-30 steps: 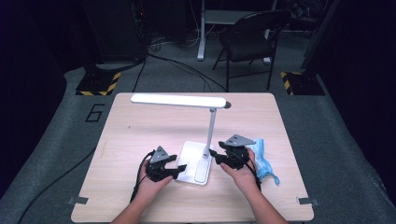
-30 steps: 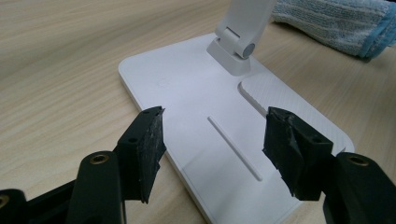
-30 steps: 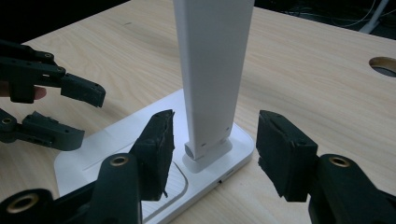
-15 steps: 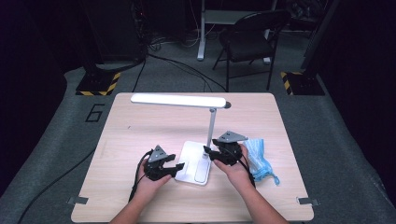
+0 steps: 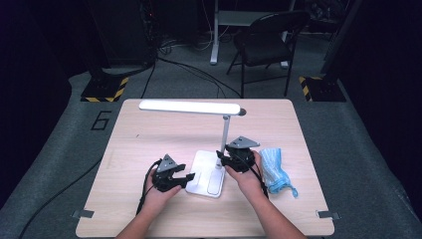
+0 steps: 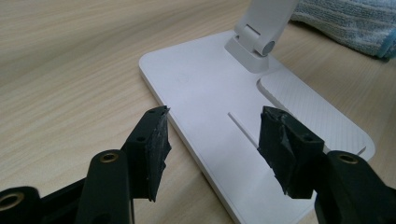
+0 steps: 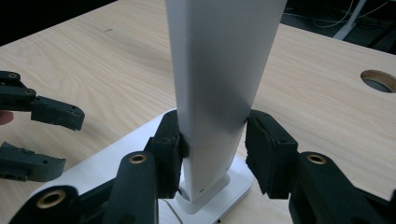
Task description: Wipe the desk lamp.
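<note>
A: Item one, lamp. High view: white base flat on the table, near the front edge and about mid-width; thin post rising to a long lit bar that runs leftward above the tabletop.

B: Right gripper view adds the contact. The post stands between the two black jaws of the right gripper. The jaws have just been closing; the left pad lies against the post, the right pad sits at its edge, contact there hard to confirm.

A: Item two, left gripper. High view: at the base's left edge.

B: Left gripper view: jaws apart, nothing clamped. They straddle the near corner of the base, one pad over bare wood, one above the white plate. Hinge of the post shown close; ribbed panel on the base.

A: Item three, blue cloth. High view: bunched on the table just right of the right hand, apart from the base.

B: Its striped edge shows in the left gripper view, top right corner.

A: Open room: wide bare wood left of the base and behind it, toward the far edge. Round hole in the tabletop beyond the post. Chair on the floor past the table.
</note>
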{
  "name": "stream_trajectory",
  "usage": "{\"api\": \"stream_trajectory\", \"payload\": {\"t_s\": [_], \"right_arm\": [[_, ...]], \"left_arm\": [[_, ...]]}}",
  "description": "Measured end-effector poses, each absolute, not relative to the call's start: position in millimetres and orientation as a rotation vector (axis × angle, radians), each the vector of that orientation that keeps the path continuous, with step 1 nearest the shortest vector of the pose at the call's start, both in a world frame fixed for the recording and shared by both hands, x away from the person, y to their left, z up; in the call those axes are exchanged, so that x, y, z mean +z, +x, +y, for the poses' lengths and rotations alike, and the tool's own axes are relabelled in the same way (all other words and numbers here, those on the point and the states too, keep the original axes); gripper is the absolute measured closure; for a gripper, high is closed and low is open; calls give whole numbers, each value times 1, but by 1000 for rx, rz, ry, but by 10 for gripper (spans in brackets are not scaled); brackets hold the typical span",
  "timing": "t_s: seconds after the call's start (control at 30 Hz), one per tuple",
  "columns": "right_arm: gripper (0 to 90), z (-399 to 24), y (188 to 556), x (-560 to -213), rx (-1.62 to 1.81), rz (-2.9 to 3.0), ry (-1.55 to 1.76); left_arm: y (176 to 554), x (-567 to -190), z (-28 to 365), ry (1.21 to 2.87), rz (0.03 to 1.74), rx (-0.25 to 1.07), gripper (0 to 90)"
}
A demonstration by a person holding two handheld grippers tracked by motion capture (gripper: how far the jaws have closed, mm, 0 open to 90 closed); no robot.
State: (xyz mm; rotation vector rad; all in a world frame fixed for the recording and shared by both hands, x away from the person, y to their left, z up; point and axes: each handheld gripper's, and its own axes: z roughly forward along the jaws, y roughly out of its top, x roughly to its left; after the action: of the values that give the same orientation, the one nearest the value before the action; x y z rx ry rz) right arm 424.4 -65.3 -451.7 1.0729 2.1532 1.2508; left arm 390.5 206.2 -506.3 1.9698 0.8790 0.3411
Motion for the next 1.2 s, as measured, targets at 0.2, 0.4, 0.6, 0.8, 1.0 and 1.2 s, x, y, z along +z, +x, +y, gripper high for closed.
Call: {"api": "stream_trajectory", "payload": {"t_s": [0.2,0.4,0.6,0.8,1.0,1.2], "right_arm": [[589,-60,428,-451,1257,2176,1053],[668,-57,430,-450,1258,2196,1042],[715,-57,430,-450,1269,2219,1034],[744,-54,431,-450,1295,2247,1008],[763,-53,432,-449,1306,2291,973],[764,-51,433,-449,1324,2317,955]], "left_arm": [[392,-506,209,1967,878,349,426],[391,-507,209,1943,891,349,426],[391,-507,210,1952,886,366,426],[391,-507,209,1962,889,365,427],[391,-508,209,1964,881,363,428],[392,-508,209,1961,886,363,428]]}}
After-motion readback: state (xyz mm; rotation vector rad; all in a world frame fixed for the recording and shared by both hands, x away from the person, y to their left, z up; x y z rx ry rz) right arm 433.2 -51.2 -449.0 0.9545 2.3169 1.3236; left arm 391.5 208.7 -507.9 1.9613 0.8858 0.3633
